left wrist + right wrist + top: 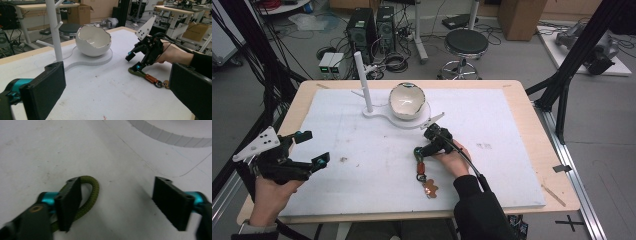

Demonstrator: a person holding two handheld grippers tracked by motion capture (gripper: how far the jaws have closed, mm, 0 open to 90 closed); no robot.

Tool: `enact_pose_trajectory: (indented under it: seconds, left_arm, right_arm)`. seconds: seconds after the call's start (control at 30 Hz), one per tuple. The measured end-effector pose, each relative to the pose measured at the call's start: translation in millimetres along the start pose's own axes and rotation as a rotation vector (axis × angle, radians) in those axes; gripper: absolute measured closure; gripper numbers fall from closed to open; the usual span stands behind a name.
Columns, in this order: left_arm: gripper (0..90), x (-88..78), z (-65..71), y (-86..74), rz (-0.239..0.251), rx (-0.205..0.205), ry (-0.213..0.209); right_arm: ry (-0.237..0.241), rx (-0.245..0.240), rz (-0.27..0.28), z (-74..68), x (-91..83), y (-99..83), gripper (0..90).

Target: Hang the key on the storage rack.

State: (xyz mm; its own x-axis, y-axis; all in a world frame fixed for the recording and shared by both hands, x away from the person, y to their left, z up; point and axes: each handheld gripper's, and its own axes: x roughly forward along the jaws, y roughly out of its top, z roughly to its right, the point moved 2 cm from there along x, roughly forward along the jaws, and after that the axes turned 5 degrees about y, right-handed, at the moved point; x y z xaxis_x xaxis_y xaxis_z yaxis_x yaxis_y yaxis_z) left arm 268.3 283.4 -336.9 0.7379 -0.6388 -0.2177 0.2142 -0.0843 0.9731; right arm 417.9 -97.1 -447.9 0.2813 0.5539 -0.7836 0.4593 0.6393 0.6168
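Note:
A keychain lies on the white foam board, made of an olive green cord loop (418,160), an orange-brown link (150,78), a metal ring and a brown figure charm (430,188). My right gripper (419,150) points down at the loop's far end and stands open. In the right gripper view the loop (93,191) curls around the left jaw, and the other jaw stands well clear of it; the right gripper (117,192) presses on nothing. My left gripper (313,148) hovers open and empty at the board's left side, and from the left gripper view the right gripper (133,62) appears beyond its own jaws.
A white cracked-egg bowl (407,100) sits on a flat white base (382,116) that also carries a white peg stand (363,80), just beyond the right gripper. The wooden table edge (557,165) frames the board. A stool (465,45) and computer towers stand behind the table.

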Motion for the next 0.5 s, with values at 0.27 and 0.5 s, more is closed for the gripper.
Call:
enact_pose_trajectory:
  seconds: [0.27, 0.5]
  left_arm:
    - [1.8, -1.8, -0.8, 0.3, 0.006, 0.001, 0.011]
    - [1.8, -2.1, -2.2, -0.3, 0.004, -0.002, 0.014]
  right_arm:
    - [0.026, -0.073, -0.002, -15.3, -1.4, 1.5, 82.4]
    - [0.056, -0.051, 0.021, -14.0, -4.2, 2.1, 83.6]
